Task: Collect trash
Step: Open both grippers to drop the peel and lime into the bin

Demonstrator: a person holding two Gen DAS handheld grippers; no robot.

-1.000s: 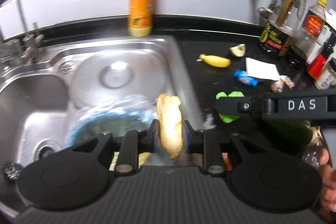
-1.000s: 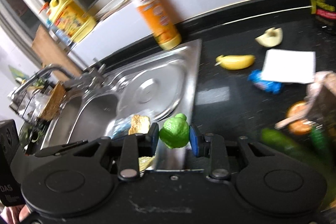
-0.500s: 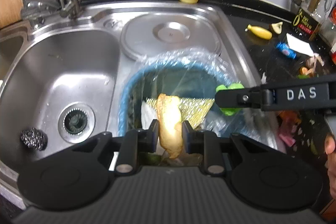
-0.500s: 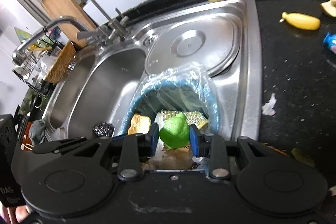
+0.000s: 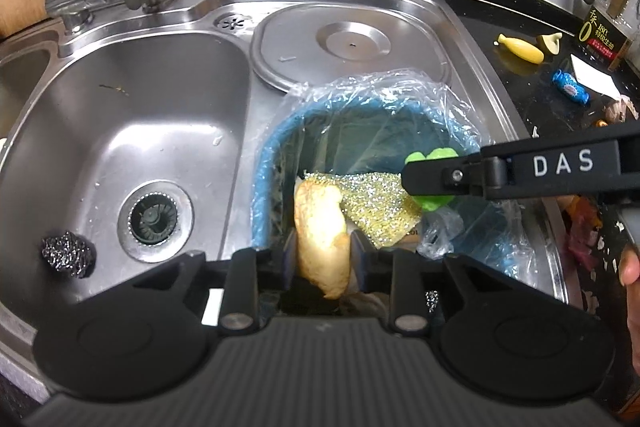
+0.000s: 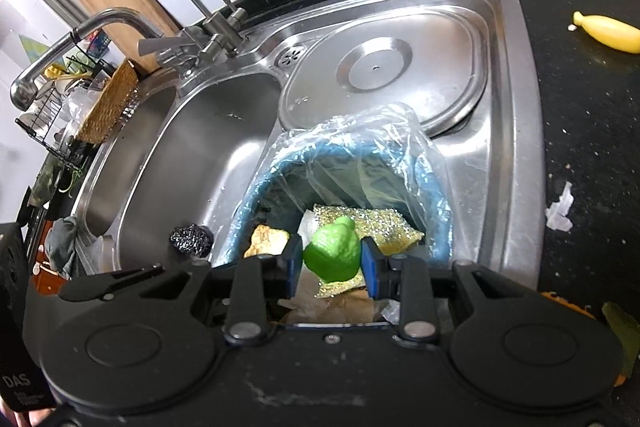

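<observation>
Closest in, the left gripper (image 5: 323, 259) has a pale yellowish scrap (image 5: 322, 227) between its fingers, and those jaws have just been easing apart; the left pad looks a shade clear of it, so I can't say it is truly pinched. The right gripper (image 6: 331, 261) has its fingers narrow around a green squashed lump (image 6: 332, 255), both pads against it.

Just beyond and below both sets of fingertips gapes the blue bin (image 5: 264, 163) with its clear plastic liner (image 5: 400, 87), where a glittery gold scourer (image 5: 380, 203) already lies.

What could go wrong: the scrap sits low in the fingers, close to the bin's near rim, so a release here might catch the rim or slide down between liner and bin. The liner is loose and rucked up on the far side; a falling piece could drag it in. The two grippers are crowded over one opening and may knock.

Further off, the sink (image 5: 120, 147) holds a steel wool ball (image 5: 68, 255); past it on the dark counter a yellow piece (image 5: 520, 51) and a blue wrapper (image 5: 570, 87) still wait.

The bin's bottom is hidden behind the gripper bodies, and what the scrap really is I can't make out.
</observation>
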